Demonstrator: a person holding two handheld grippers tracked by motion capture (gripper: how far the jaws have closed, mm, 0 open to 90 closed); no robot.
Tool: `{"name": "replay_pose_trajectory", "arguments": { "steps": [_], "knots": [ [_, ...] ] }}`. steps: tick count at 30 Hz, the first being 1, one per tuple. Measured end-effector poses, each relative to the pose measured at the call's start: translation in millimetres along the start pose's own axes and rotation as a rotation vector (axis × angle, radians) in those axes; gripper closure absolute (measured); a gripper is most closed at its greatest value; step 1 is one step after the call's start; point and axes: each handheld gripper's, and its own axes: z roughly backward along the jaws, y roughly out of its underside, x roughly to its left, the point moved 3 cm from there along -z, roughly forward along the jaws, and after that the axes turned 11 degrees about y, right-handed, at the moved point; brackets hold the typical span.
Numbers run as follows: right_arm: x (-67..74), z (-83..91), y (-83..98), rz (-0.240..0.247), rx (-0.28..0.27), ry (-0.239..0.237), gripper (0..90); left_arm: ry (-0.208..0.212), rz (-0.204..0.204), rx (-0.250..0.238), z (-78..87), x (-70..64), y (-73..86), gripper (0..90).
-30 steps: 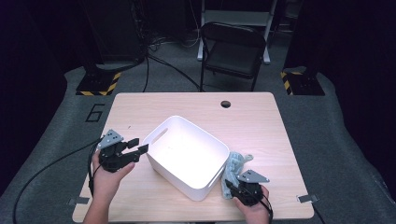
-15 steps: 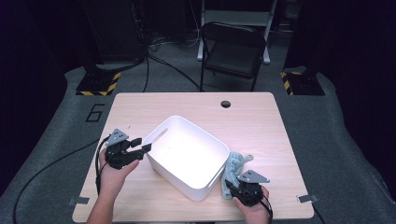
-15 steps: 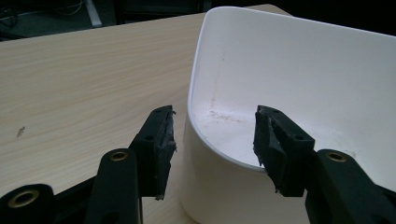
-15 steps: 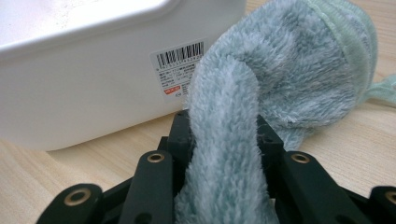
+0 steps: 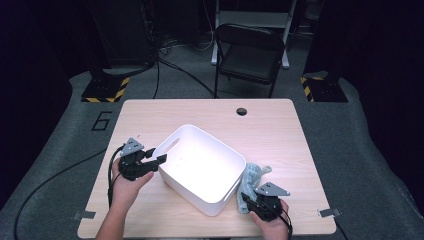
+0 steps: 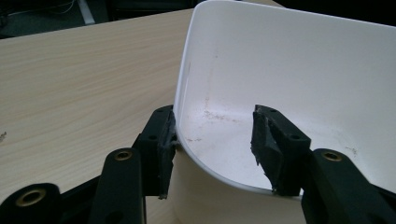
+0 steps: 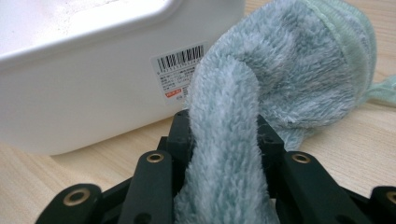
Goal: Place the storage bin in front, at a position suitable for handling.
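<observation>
While the left tool [image 5: 159, 160] is straddling the rim of the bin [image 5: 200, 167] mid-desk [image 5: 270, 130], jaws apart, the right tool [image 5: 246, 201] at 5 o'clock is clamping a towel [image 7: 280, 93], which is hiding its jaw tips.

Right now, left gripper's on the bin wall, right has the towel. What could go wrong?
1. The left gripper straddles the white plastic bin's thin wall with its jaws open, one inside and one outside; closing and pulling might tip or drag the bin.
2. The right gripper pinches only a fold of the fluffy pale-green towel lying by the bin's side; lifting could snag it on the rim or let it slip.
</observation>
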Motion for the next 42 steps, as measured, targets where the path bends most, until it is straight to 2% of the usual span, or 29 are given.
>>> {"name": "replay_pose_trajectory", "arguments": {
  "steps": [6, 9, 12, 16, 20, 22, 24, 31, 34, 37, 42],
  "knots": [
    [0.9, 0.5, -0.6, 0.002, -0.004, -0.002, 66.2, -0.008, 0.004, 0.002, 4.5, -8.4, 3.7, 55.2],
    [0.4, 0.7, -0.7, 0.006, -0.008, 0.001, 66.2, -0.029, 0.011, 0.031, 7.8, -14.2, 3.5, 58.8],
    [-0.3, 1.5, -0.9, 0.002, -0.004, 0.004, 66.2, -0.023, 0.023, 0.051, 11.4, -15.1, 3.0, 64.3],
    [-0.7, 2.6, -1.2, -0.002, -0.007, 0.001, 66.2, -0.029, 0.033, 0.038, 10.6, -14.1, 3.0, 67.1],
    [-0.4, 2.5, -1.1, -0.004, -0.008, 0.002, 66.2, -0.036, 0.016, 0.053, -0.8, -11.3, 5.6, 67.5],
    [-1.2, 1.8, -1.1, -0.003, -0.011, 0.003, 66.2, -0.047, 0.005, 0.026, -4.0, -11.6, 7.2, 66.7],
    [-2.1, 1.4, -1.1, -0.005, -0.012, 0.004, 66.1, -0.058, -0.012, 0.040, -2.9, -12.4, 6.8, 68.7],
    [-3.1, 3.1, -1.5, -0.014, -0.014, 0.004, 65.9, -0.067, -0.006, 0.031, 4.0, -11.5, 7.8, 79.4],
    [-1.2, 6.9, -3.3, -0.021, -0.028, -0.006, 65.9, -0.077, -0.002, 0.026, 5.3, -11.6, 8.6, 80.1],
    [2.2, 12.3, -5.6, -0.004, -0.046, -0.006, 65.9, -0.076, -0.001, 0.024, 5.4, -11.4, 8.8, 80.7],
    [0.7, 9.4, -4.3, -0.007, -0.034, -0.010, 66.2, -0.079, -0.002, 0.017, 5.2, -12.7, 9.5, 80.7]
  ]
}}
